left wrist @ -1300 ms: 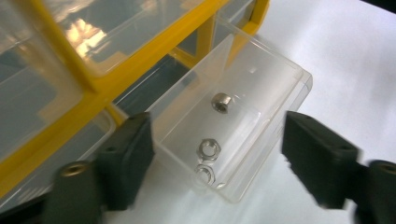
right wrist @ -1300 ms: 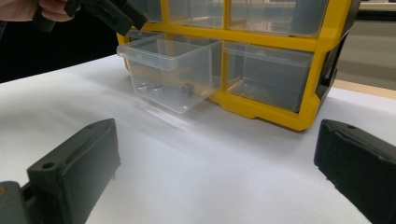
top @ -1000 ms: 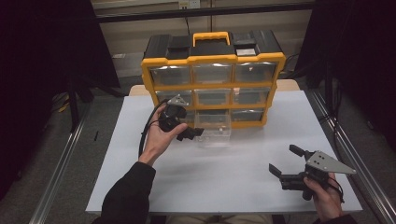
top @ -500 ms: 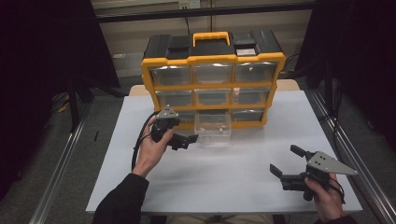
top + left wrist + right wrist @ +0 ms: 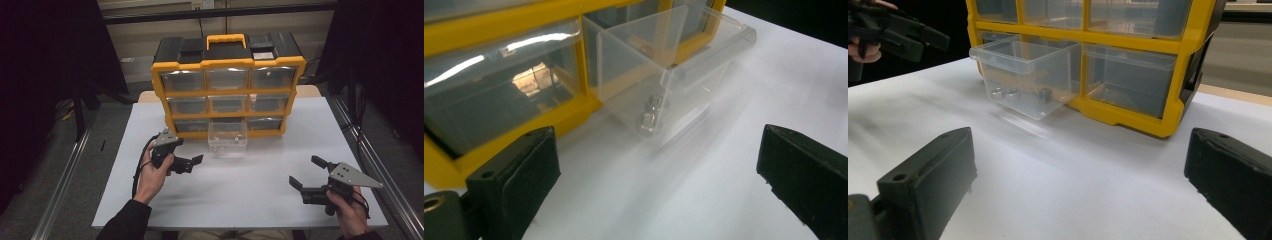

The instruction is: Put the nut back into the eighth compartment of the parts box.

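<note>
Clear drawer (image 5: 228,136) pulled out from organizer (image 5: 227,85) bottom row, 12 o'clock on tabletop (image 5: 240,190); small nuts (image 5: 648,120) inside, exposed for picking; left gripper (image 5: 190,164) at 9 o'clock, fingers released, aimed at drawer; right gripper (image 5: 306,174) at 4 o'clock, fingers released, likely waiting.

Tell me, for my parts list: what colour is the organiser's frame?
Yellow frame, clearest in the high view.

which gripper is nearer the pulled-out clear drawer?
Left. The left gripper sits just left of the clear drawer, jaws open; the right gripper is farther off, down at the table's right front.
</note>
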Demonstrator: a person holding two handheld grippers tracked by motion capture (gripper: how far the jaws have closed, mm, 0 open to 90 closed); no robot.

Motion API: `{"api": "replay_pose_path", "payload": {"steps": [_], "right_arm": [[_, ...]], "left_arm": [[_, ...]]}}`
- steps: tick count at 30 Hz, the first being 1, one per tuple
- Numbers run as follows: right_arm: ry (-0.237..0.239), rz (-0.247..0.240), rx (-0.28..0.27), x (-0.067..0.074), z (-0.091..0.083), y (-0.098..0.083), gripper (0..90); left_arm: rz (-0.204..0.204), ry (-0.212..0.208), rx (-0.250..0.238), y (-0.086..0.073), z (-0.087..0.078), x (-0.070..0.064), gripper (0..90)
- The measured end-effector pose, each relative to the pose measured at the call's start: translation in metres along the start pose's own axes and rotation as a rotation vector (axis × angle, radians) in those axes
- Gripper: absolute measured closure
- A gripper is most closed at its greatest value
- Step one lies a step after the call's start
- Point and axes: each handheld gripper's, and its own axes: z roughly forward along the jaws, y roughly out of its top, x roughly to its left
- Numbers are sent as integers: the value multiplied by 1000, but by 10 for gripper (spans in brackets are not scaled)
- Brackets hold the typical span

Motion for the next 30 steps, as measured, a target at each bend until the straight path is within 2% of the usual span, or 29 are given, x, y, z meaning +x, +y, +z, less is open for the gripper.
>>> {"api": "replay_pose_path", "payload": {"steps": [1,4,6,7,10,11,13,15,16,18,19,21,25,26,27,28,30], "right_arm": [[-1,1,0,0,0,0,3],[-2,-1,3,0,0,0,3],[1,-2,7,1,0,0,3],[1,-2,7,1,0,1,3],[-4,1,2,0,1,1,3],[-4,0,2,0,1,1,3],[-1,2,7,1,2,1,3],[0,0,7,1,2,1,3],[-3,5,4,1,2,1,3],[-9,3,2,0,1,1,3],[-10,3,2,0,1,1,3],[-10,2,6,1,0,1,3],[-13,-1,3,1,-1,0,3],[-16,1,2,1,-1,0,3],[-19,5,2,1,-1,0,3],[-17,5,1,0,-2,0,3],[-23,12,-4,0,-3,0,3]], "left_arm": [[-18,-8,-11,-5,-1,0,31],[-16,26,-18,-12,-6,1,31],[-49,13,-66,-17,-9,2,31],[-50,21,-76,-20,-11,1,31],[-32,65,-83,-27,-17,0,25],[-30,63,-90,-29,-20,1,25],[-25,103,-111,-33,-26,1,29],[7,129,-119,-38,-32,2,31],[-7,129,-127,-40,-34,1,31],[-36,99,-138,-46,-40,2,30],[-45,103,-136,-49,-42,1,29],[-40,94,-137,-53,-47,1,29],[-34,120,-166,-59,-58,0,22],[-36,98,-182,-61,-60,0,17],[-25,117,-186,-62,-63,-1,17],[-17,106,-192,-63,-67,-1,17],[-11,124,-198,-66,-73,0,17]]}}
